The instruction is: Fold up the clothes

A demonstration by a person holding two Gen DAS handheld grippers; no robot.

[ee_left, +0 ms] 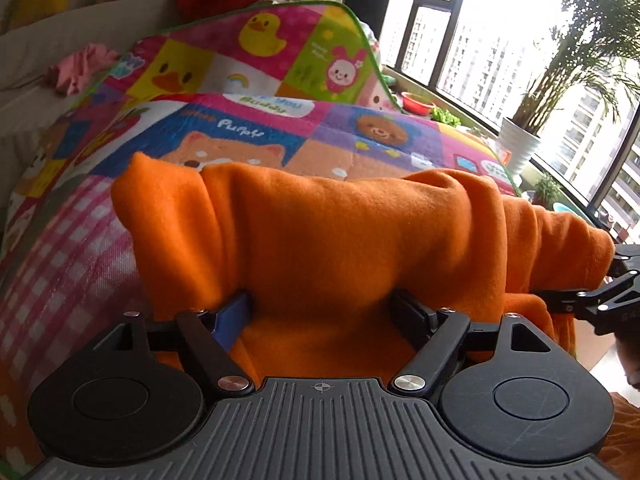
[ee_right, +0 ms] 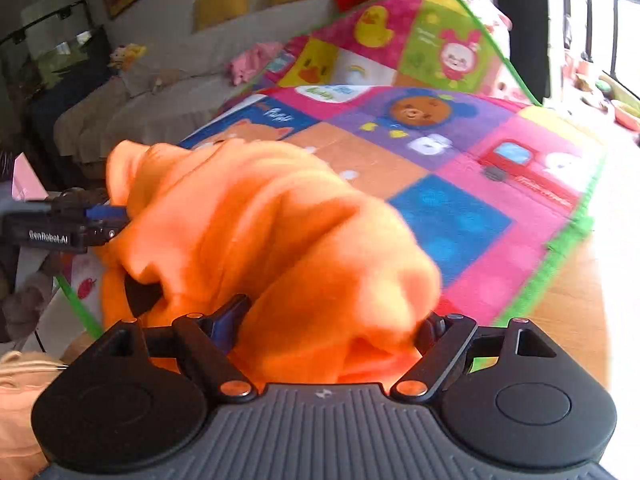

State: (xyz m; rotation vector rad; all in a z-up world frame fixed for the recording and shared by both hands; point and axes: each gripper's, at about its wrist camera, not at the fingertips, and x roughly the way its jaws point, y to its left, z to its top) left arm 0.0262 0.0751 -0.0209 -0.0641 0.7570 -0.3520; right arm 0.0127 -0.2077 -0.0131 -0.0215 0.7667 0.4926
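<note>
- An orange fleece garment [ee_left: 320, 240] is bunched up over the near part of a bright cartoon play mat [ee_left: 280, 128], which covers the bench and has a green edge.
- The left hand-held gripper [ee_left: 326, 312] has its jaws standing wide, with a thick fold of the orange fleece filling the gap between them. The fingers' tips are buried in cloth, so I cannot tell whether the pads press on it.
- The right hand-held gripper [ee_right: 334, 328] is likewise spread wide, with a rounded heap of the fleece between its jaws. That view is blurred, and whether it has any grip on the cloth I cannot tell.
- In the left view the right tool pokes in at the garment's right end; in the right view the left one sits at its left end.
- Beyond the mat stand a pale sofa [ee_right: 160, 92] with yellow cushions [ee_right: 222, 4], a potted palm [ee_left: 520, 136] and tall windows [ee_left: 500, 40].
</note>
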